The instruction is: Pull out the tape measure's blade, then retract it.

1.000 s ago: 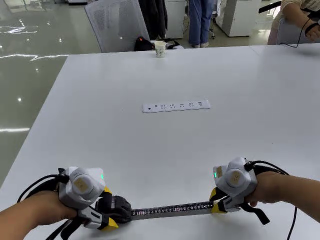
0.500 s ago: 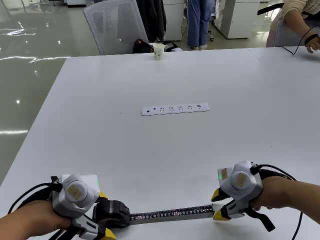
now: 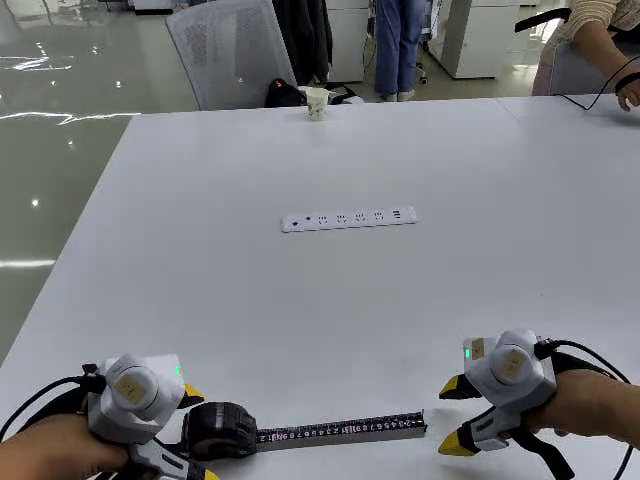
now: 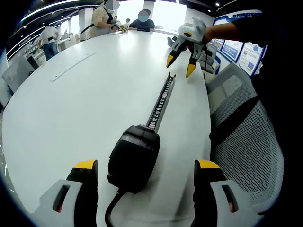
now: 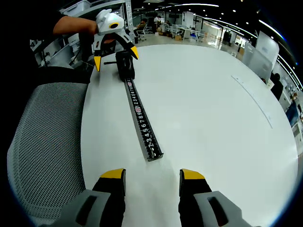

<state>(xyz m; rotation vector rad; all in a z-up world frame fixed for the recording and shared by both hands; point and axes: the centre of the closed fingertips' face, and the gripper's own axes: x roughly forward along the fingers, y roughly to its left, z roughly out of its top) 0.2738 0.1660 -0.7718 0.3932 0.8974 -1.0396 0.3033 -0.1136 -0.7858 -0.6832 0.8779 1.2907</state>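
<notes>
The black tape measure case (image 3: pixel 222 430) lies on the white table (image 3: pixel 300 300) near its front edge. Its blade (image 3: pixel 340 431) stretches flat to the right, ending at a hooked tip (image 3: pixel 421 424). My left gripper (image 3: pixel 198 435) is open; in the left gripper view the case (image 4: pixel 133 158) sits between the spread yellow-tipped jaws of the left gripper (image 4: pixel 147 164) with a gap on each side. My right gripper (image 3: pixel 449 415) is open just right of the blade tip. In the right gripper view the blade end (image 5: pixel 154 155) lies ahead of the right gripper (image 5: pixel 152 174), untouched.
A white power strip (image 3: pixel 349 217) lies mid-table. At the far edge stands a paper cup (image 3: pixel 317 102), with a mesh chair (image 3: pixel 235 50) behind it. A person's arm (image 3: pixel 600 40) rests at the far right corner. A grey mesh chair seat (image 5: pixel 42 142) is beside the table's near edge.
My right gripper has let go of the blade tip, opened and drawn back to the right. My left gripper has opened off the case. The blade stays pulled out on the table.
</notes>
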